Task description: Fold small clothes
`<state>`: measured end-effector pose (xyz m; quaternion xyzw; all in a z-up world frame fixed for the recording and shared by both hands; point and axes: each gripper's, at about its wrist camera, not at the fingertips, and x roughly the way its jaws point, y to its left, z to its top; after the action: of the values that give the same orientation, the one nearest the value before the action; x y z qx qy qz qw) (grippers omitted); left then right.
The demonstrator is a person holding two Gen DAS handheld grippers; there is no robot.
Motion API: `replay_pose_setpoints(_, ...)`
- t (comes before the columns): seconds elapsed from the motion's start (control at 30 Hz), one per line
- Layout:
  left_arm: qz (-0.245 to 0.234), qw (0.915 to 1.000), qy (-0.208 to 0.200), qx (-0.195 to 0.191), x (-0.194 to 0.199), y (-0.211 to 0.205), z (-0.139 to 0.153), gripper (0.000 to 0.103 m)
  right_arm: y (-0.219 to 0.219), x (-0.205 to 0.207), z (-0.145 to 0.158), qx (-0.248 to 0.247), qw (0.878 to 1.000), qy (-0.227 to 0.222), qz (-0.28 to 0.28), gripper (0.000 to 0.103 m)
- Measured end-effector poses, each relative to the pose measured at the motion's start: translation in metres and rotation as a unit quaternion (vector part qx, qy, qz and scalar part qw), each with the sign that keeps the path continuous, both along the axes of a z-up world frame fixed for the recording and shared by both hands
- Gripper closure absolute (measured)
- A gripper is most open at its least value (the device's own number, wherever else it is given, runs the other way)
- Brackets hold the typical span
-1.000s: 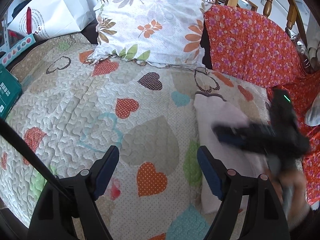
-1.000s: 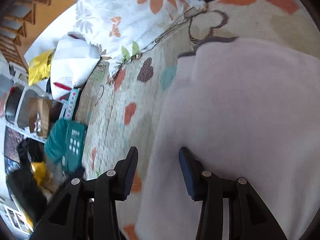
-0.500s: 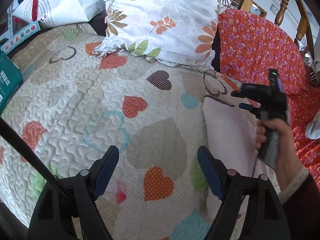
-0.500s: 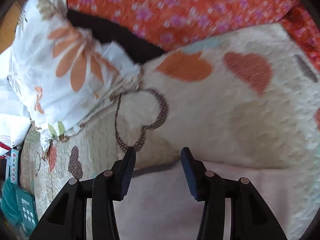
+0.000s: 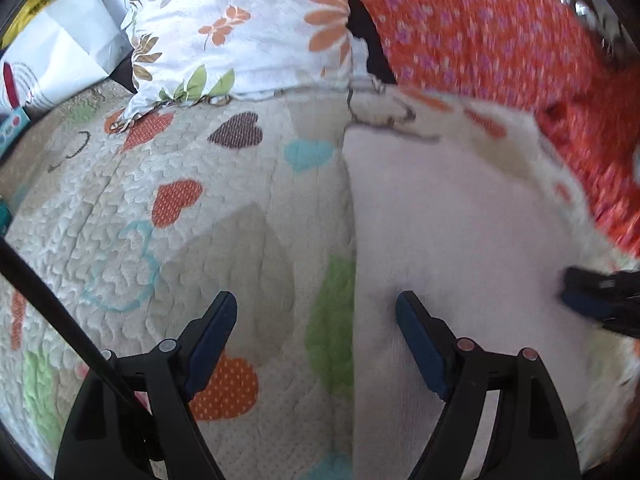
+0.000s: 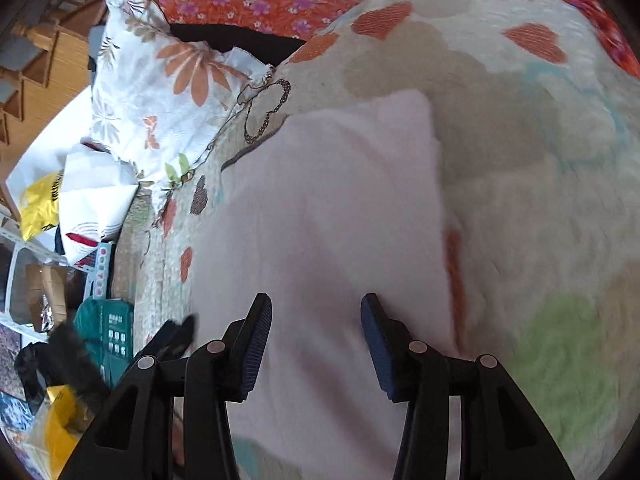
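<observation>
Pale pink garment (image 5: 460,240), folded into a flat, soft-napped rectangle, is lying on the heart-print quilt (image 5: 132,216) of the bed, toward the quilt's edge that meets the orange floral bedspread (image 5: 500,32). A thin dark trim is showing along its far edge.

Left claw (image 5: 316,316) is hanging released, jaws wide, straddling the garment's long edge: one pad over the pink cloth, the other over bare quilt. Nothing gripped.

Right claw (image 6: 316,320) is hovering over the middle of the garment, jaws parted and empty. Whether the pads are brushing the cloth, cannot tell. Its blurred tips are also showing at the right rim of the left wrist view.

Writing: yellow bag (image 6: 40,204) is carrying black lettering, too small to read; teal box (image 6: 114,328) is bearing white marks, unreadable.

Room: white pillow with orange flowers (image 5: 240,24) is sitting at the head of the quilt, white paper bag (image 5: 60,56) beside it. Wooden turned posts (image 6: 48,32) and cluttered shelving (image 6: 24,276) are standing beyond the bed.
</observation>
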<state>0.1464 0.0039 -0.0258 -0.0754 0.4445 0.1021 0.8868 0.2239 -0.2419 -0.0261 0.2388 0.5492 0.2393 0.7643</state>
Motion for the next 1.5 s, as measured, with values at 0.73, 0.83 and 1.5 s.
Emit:
replay_pose_setpoints(0.73, 0.08, 0.9468, -0.273, 0.152, -0.162, -0.034, 0.123, 0.0, 0.002, -0.046, 0.013, -0.066, 0.996, -0.055, 0.027, 0.044)
replay_pose_setpoints(0.83, 0.06, 0.9499, -0.273, 0.141, -0.168, -0.035, 0.128, 0.0, 0.002, -0.048, 0.004, -0.086, 0.995, -0.04, 0.026, 0.044)
replay_pose_setpoints(1.5, 0.022, 0.9787, -0.169, 0.115, -0.148, -0.043, 0.074, 0.0, 0.009, -0.042, 0.003, -0.143, 0.988, -0.064, 0.002, 0.038)
